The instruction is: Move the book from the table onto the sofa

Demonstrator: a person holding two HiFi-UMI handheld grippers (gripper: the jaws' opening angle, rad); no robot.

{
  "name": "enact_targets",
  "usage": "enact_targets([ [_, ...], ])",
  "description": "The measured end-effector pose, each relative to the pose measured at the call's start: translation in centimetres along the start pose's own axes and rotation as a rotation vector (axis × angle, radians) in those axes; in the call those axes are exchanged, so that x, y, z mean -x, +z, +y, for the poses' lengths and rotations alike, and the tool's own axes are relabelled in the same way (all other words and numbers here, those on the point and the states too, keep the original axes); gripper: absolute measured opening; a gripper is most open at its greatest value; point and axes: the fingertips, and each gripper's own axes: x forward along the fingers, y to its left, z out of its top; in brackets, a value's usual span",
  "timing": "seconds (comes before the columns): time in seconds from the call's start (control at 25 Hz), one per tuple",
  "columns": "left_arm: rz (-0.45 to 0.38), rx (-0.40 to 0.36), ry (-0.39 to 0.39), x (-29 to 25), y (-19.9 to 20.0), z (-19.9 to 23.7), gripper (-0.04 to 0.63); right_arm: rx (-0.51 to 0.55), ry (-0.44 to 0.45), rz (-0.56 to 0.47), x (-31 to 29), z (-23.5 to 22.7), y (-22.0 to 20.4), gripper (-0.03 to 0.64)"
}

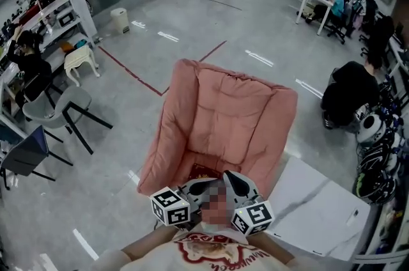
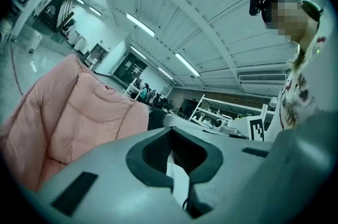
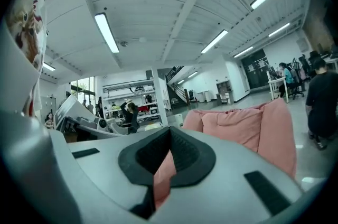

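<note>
Head view: the book (image 1: 204, 170), dark red cover, lies flat on the front of the seat of the pink sofa (image 1: 223, 110), off the white table (image 1: 319, 199) that stands just right of the sofa. We note both tongs near the bottom edge, side by side and close to the person's chest, just in front of the book and not touching it. Left gripper (image 1: 195, 188): in its own view the left gripper (image 2: 170, 132) has its dark pads together with nothing between them; the sofa (image 2: 79, 112) fills the left of that view. Right gripper (image 1: 238, 184): in its own view the right gripper (image 3: 170, 131) is likewise closed and empty, with only the sofa (image 3: 248, 128) showing pink through the slit behind the pads. Each marker cube (image 1: 171, 206) faces the head camera. A grey chair (image 1: 64, 107) stands well apart on the floor to the left, and seated people work at desks along the room's edges.
</note>
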Motion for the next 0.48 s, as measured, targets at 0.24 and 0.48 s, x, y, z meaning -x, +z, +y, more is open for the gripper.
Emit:
enact_targets([
  [0.24, 0.018, -0.047, -0.058, 5.2, -1.8, -4.3, 0.003, -0.02, -0.078, -0.061, 4.1, 5.7, -0.3, 0.0],
  [0.48, 0.036, -0.072, -0.091, 13.7, -4.9, -8.4, 0.003, -0.021, -0.115, -0.084, 7.9, 14.7, -2.6, 0.001],
])
